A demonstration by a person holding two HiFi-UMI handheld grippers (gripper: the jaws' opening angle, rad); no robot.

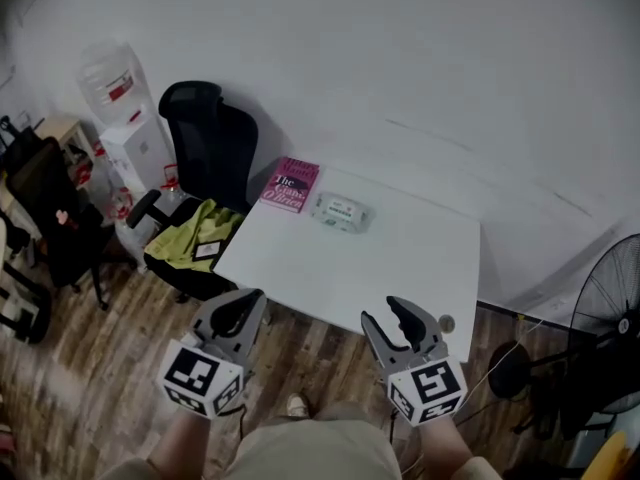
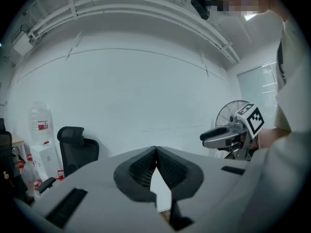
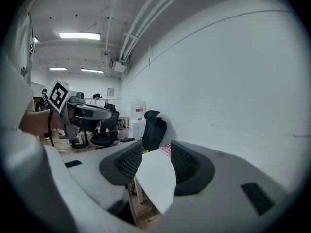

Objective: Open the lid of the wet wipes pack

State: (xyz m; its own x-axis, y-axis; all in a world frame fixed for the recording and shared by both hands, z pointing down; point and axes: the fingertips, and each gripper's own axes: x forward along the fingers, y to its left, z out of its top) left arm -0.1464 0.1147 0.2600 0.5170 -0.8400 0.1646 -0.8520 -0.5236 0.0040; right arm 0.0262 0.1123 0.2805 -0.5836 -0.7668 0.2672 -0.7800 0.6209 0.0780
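The wet wipes pack (image 1: 341, 211) is pale green and white. It lies flat with its lid down at the far side of the white table (image 1: 400, 268), next to a pink book (image 1: 290, 184). Both grippers hover short of the table's near edge, over the wooden floor and well away from the pack. My left gripper (image 1: 243, 310) is shut, its pads meeting with nothing between them (image 2: 155, 153). My right gripper (image 1: 388, 316) stands open and empty (image 3: 153, 161). The right gripper view shows the table corner (image 3: 155, 176) and the book (image 3: 167, 149), but not the pack.
A black office chair (image 1: 205, 153) with a yellow-green cloth (image 1: 200, 233) stands left of the table. A water dispenser (image 1: 120, 118) is behind it. A floor fan (image 1: 610, 318) stands at the right. A small round object (image 1: 447, 322) sits at the table's near right corner.
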